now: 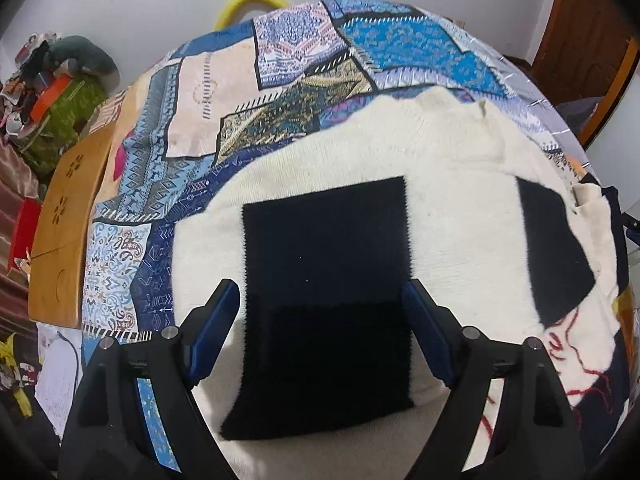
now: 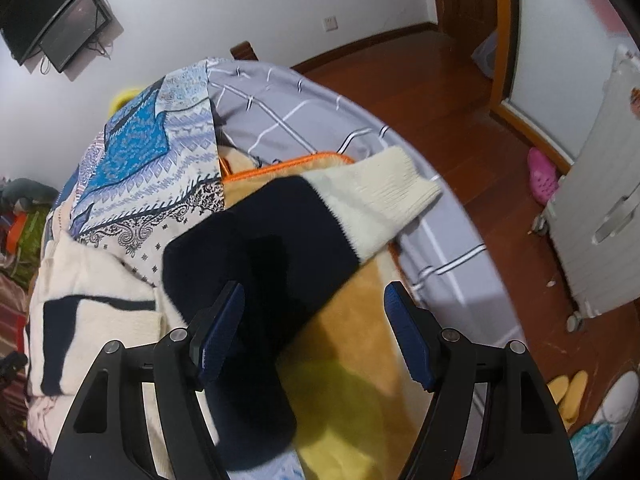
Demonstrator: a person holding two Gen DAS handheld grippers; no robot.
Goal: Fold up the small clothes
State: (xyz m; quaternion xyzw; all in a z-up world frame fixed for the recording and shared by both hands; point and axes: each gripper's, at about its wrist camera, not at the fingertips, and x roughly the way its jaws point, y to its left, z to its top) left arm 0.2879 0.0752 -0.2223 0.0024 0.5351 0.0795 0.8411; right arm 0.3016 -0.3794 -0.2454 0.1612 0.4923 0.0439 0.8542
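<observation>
Blue pads on my left tongs (image 1: 322, 292) stand wide apart, one on each side of the big black patch (image 1: 326, 280) on the cream sweater (image 1: 452, 200), and nothing is pinched between them; whether the tips touch the knit I cannot tell. That sweater lies spread over the patterned blue bedspread (image 1: 208, 152), its neckline towards the far edge and a second black patch (image 1: 554, 248) off to the right, with red stitching below it. Further left I see a wooden board (image 1: 66, 216) beside the spread, then a green bag (image 1: 66, 116) piled with clutter against the wall.

Over to my right tongs (image 2: 314, 300): the jaws are well parted and grip nothing. The sweater's sleeve (image 2: 280, 236) runs up between them, black along most of its length with a cream ribbed cuff (image 2: 384, 192) at the far end, and the left pad (image 2: 224, 328) sits right at the black knit, contact unclear. The sleeve lies over an orange-edged tan blanket (image 2: 360, 312). Beyond that is a grey checked sheet (image 2: 288, 108), then the wooden floor (image 2: 460, 92) with a pink slipper (image 2: 540, 174) and a white radiator (image 2: 600, 208).
</observation>
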